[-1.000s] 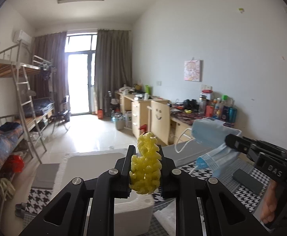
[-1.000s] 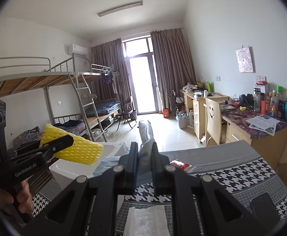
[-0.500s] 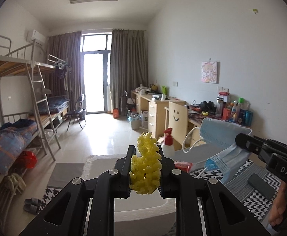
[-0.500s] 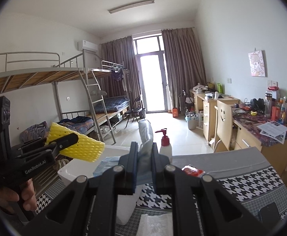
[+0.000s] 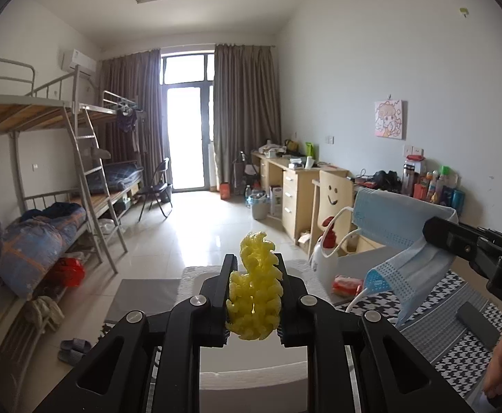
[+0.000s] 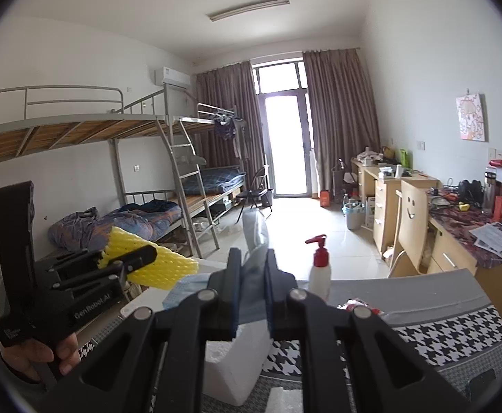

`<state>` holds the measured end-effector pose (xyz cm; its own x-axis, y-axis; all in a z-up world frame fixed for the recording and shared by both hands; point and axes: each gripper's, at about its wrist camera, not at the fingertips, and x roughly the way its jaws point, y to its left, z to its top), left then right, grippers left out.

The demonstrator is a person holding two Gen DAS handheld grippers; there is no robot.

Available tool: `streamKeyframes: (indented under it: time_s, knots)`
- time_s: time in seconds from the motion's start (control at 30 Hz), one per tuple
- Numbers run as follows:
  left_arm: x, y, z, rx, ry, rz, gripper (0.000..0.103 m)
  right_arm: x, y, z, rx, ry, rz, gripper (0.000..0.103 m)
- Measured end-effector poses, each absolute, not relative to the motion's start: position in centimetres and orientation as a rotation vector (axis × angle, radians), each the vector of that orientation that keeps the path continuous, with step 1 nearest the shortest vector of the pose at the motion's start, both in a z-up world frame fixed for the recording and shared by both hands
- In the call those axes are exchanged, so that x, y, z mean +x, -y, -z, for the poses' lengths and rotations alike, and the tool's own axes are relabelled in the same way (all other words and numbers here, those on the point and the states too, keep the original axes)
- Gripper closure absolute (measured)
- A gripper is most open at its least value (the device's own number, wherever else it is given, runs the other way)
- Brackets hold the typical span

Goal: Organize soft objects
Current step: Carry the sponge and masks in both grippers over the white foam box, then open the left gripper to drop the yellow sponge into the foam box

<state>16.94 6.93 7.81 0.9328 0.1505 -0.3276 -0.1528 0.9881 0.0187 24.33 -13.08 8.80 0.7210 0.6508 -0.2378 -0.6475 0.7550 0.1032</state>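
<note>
My left gripper is shut on a yellow foam net sleeve, held up in the air above a white foam box. In the right wrist view the same sleeve sticks out of the left gripper at the left. My right gripper is shut on a blue face mask. From the left wrist view the mask hangs from the right gripper with its white ear loops dangling. The white foam box lies just below both grippers.
A white pump bottle with a red top and a red packet stand on the houndstooth-covered table. A dark flat object lies at the right. Bunk beds line the left wall, desks the right.
Both grippers have drifted across with their loads still gripped; the views swung so the pump bottle and the foam box now show in front. The grips have not changed.
</note>
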Motion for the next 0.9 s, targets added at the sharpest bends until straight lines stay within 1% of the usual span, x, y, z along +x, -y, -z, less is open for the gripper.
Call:
streamKeyframes:
  time_s: [0.4,0.5,0.57,0.6,0.67,0.7,0.77,0.9]
  knots:
    - [18.5,-8.4,-6.5,-0.030,-0.389,-0.138,0.082,25.0,11.4,-8.5,-0.011,-0.283,-0.727,0.088]
    - [18.8,-8.8,-6.1,-0.034,-0.413,-0.130,0.076,25.0,11.0,-8.5,-0.019,-0.286,-0.725,0.088]
    - [19.1,-9.0,-5.8,-0.038,-0.429,-0.140,0.059,25.0,10.9,-8.4,-0.022,-0.287,-0.720,0.088]
    - [19.2,-9.2,-5.7,-0.038,-0.433,-0.149,0.055,25.0,10.9,-8.4,-0.020,-0.289,-0.718,0.088]
    - [19.2,-9.5,-5.7,-0.041,-0.430,-0.157,0.042,25.2,10.8,-8.5,-0.018,-0.294,-0.712,0.088]
    - [19.0,-9.7,-5.7,-0.045,-0.426,-0.161,0.038,25.2,10.8,-8.4,-0.019,-0.297,-0.711,0.088]
    - [18.8,-10.1,-5.6,-0.047,-0.420,-0.180,0.018,25.1,10.6,-8.4,-0.024,-0.297,-0.707,0.088]
    - [18.1,-10.6,-5.8,-0.058,-0.395,-0.200,0.009,25.3,10.3,-8.6,-0.026,-0.299,-0.704,0.088]
